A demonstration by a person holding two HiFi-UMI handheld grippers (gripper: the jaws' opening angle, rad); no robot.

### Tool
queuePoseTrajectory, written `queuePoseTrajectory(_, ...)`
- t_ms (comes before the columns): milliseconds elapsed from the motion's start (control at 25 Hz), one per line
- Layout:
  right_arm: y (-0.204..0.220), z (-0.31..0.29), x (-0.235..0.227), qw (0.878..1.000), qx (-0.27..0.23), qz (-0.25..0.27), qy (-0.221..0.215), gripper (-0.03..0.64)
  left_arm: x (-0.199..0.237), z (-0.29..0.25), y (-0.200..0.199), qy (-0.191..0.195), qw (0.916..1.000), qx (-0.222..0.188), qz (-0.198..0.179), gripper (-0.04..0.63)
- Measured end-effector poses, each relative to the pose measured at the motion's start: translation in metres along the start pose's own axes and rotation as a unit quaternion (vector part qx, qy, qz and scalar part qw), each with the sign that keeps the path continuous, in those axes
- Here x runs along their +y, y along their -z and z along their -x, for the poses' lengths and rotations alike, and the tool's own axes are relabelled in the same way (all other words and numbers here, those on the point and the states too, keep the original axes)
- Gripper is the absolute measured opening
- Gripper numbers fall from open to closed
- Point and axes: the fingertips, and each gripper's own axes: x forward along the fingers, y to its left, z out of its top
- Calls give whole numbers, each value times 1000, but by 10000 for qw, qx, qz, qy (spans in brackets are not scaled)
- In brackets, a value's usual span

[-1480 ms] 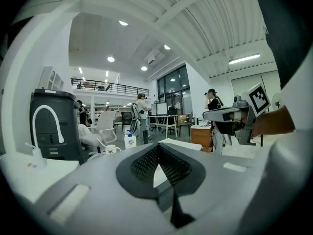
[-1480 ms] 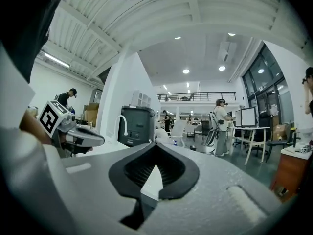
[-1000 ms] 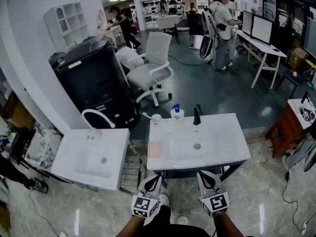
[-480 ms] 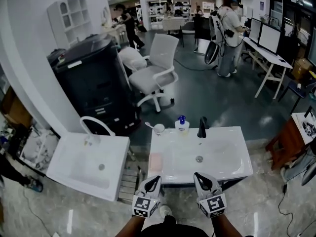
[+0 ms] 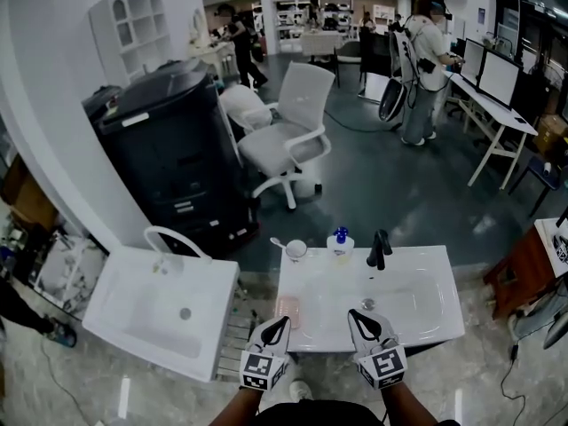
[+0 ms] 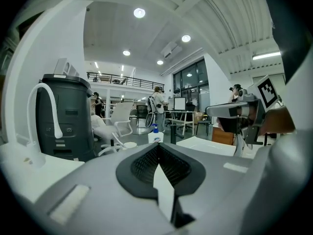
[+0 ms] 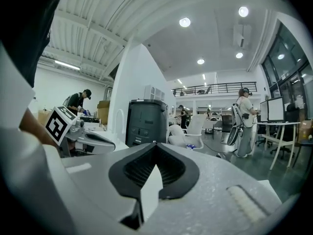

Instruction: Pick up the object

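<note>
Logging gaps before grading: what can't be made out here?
- Pump bottle label: too small, head view.
- Pink item on sink rim: too small to identify, head view.
- Cup contents: too small, head view.
- Basin interior: blocked by left gripper and right gripper bodies in their views.

Left gripper [image 5: 282,322], right gripper [image 5: 355,316]: pale grey tapered shells, black ribbed pads [image 6: 143,164] inside the jaws. Left marker cube [image 5: 258,370] and right marker cube [image 5: 382,366] at the rear carry black-and-white squares. Dark clothing [image 5: 319,414] behind them.
</note>
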Motion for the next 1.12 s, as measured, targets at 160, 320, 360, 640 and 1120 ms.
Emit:
queuePoseTrajectory(160, -4, -14, -5, 10000, -28, 23, 7, 3, 10, -8, 3, 7, 10000, -12, -38, 19)
queuePoseTrajectory(320, 0, -24, -15, 10000, 19, -77, 18, 3, 15, -19, 1, -16, 10000, 37, -22, 20)
queuePoseTrajectory(360, 3, -27, -16, 9999, 54, -103, -7, 3, 16, -20, 1, -27, 10000, 69, 12, 20)
queuePoseTrajectory(640, 16, -42, -23, 9989, 274, -98, -379, 3, 26, -32, 8, -301, 9994, 99, 133, 55)
queuePoseTrajectory(1120, 32, -48, -30, 9939, 526, -133, -964, 3, 32, -47, 65, -1285, 9844, 1084, 515, 419)
